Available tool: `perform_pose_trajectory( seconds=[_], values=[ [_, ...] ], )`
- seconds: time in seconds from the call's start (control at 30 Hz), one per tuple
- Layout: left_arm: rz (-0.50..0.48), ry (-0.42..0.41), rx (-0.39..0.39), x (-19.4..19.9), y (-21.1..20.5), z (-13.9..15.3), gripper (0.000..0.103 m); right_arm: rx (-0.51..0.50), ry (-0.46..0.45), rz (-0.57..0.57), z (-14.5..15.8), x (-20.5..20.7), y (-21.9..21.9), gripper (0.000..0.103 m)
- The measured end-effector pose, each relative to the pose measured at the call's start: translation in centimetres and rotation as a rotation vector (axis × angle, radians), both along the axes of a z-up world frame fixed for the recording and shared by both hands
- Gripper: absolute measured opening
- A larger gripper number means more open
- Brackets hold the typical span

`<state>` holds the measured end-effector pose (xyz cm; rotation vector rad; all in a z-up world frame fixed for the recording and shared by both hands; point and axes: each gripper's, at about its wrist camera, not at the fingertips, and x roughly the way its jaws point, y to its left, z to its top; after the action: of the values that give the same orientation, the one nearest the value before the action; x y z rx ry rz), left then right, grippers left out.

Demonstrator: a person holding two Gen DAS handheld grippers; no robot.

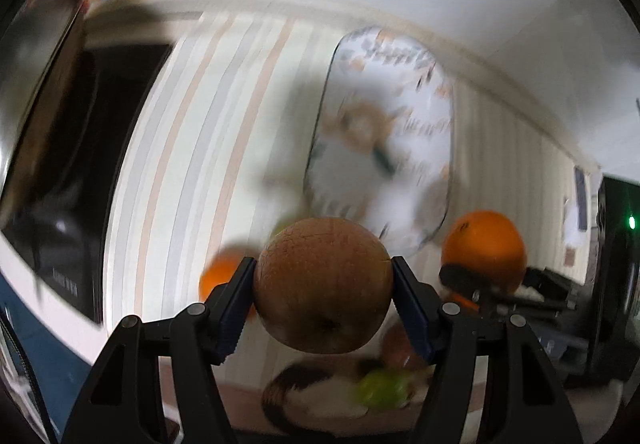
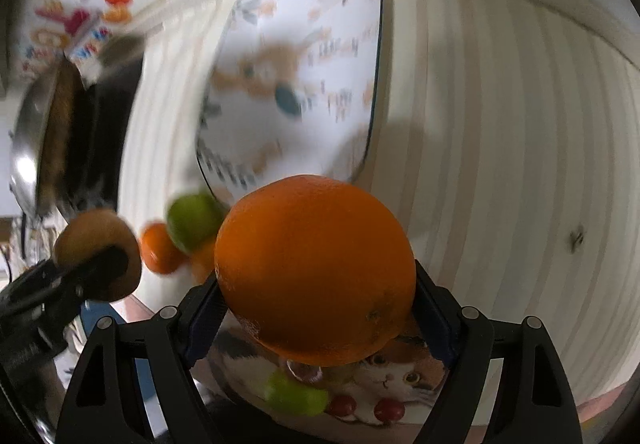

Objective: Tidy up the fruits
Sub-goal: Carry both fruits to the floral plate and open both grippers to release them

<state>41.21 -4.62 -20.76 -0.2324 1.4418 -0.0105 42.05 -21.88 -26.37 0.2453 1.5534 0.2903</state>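
The left gripper holds a round fruit above the striped cloth, the right gripper holds an orange to its right, a tray lies beyond both, and a cat-print plate sits below them.

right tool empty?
No, the right tool is clamped on a large orange, with both fingers pressed against its sides.

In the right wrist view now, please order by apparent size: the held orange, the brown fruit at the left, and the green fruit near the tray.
1. Orange, though its nearness to the camera enlarges it.
2. Brown fruit.
3. Green fruit, blurred; only slightly smaller, so this order is unsure.
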Motion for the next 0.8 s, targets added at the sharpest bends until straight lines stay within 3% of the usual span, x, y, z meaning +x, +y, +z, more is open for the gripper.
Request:
perform_pose_trajectory(
  seconds=[0.17,0.4,0.67,0.8],
  values=[
    [-0.008,-0.006,-0.044,8.2,0.1,-0.7,0.064,-0.032,-0.107,-0.001,1.8,5.8,-0.5,0.085],
    [-0.018,0.043,-0.063,17.2,-0.3,-4.2,0.064,-0.124,-0.187,0.088,0.4,13.0,1.2,0.085],
    [-0.013,0.122,-0.102,20.5,-0.4,-7.8,0.064,-0.167,-0.159,0.194,-3.3,18.0,2.7,0.085],
    [-0.002,0.149,-0.105,21.0,0.0,-9.4,0.064,-0.157,-0.116,0.185,-4.5,18.7,2.4,0.085]
  ],
)
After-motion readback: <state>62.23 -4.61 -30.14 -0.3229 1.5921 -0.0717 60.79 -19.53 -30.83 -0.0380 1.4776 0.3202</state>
